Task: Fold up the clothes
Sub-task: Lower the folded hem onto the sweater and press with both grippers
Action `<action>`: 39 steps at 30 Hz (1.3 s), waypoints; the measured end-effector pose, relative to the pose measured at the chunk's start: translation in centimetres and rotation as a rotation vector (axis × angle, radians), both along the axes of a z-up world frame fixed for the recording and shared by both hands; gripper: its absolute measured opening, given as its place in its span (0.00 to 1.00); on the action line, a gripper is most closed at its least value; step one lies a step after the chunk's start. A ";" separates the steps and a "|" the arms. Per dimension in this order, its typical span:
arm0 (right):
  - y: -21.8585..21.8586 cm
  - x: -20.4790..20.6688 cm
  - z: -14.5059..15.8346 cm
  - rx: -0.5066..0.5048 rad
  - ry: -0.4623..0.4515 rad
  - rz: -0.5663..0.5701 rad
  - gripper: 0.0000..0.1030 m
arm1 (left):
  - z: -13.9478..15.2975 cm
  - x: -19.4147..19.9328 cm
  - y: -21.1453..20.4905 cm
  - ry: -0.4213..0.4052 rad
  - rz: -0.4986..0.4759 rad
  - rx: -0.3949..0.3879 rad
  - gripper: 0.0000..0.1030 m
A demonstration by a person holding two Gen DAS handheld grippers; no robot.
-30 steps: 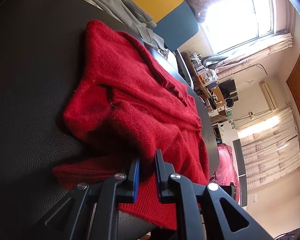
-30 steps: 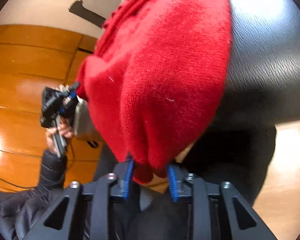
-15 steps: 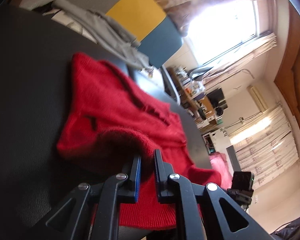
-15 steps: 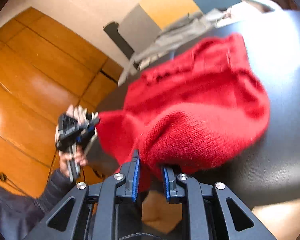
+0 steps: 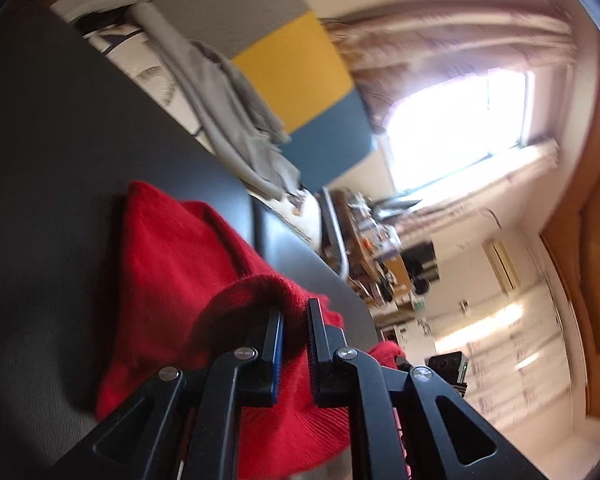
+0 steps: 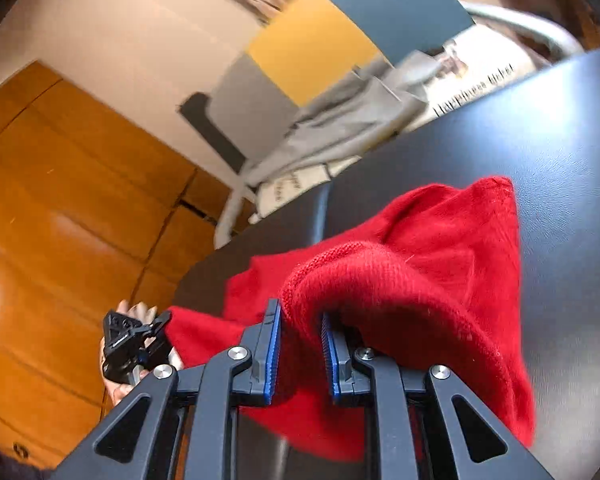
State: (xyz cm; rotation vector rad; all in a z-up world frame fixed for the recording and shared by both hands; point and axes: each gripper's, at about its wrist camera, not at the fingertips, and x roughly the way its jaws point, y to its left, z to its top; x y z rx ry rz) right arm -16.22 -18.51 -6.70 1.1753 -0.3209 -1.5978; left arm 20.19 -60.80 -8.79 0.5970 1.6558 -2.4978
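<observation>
While bunched on the dark worktop (image 5: 52,208), red sweater (image 5: 180,264) lifted at near edge. Left tongs (image 5: 294,322) and right tongs (image 6: 300,320) both clamped on knit folds. Soft, light, floppy, stretchy; best pinched at hem or corners.

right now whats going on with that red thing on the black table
A person is folding a red sweater on a black table, using a handheld gripper in each hand. The left gripper and the right gripper are each clamped on a bunched edge of the knit, holding it up off the table while the far part lies on the surface. A grey garment lies beyond the table.
</observation>
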 end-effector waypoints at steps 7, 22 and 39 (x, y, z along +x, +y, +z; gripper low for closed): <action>-3.6 -5.0 -7.6 0.147 -0.182 -0.030 0.25 | -4.2 -0.5 -0.6 -0.130 0.014 0.034 0.08; 6.1 4.1 -9.3 0.037 -0.248 -0.023 0.32 | -6.3 5.8 3.5 -0.231 -0.004 -0.005 0.22; 8.3 7.4 -6.6 -0.064 -0.212 -0.117 0.78 | -4.0 13.2 7.1 -0.134 -0.019 -0.052 0.39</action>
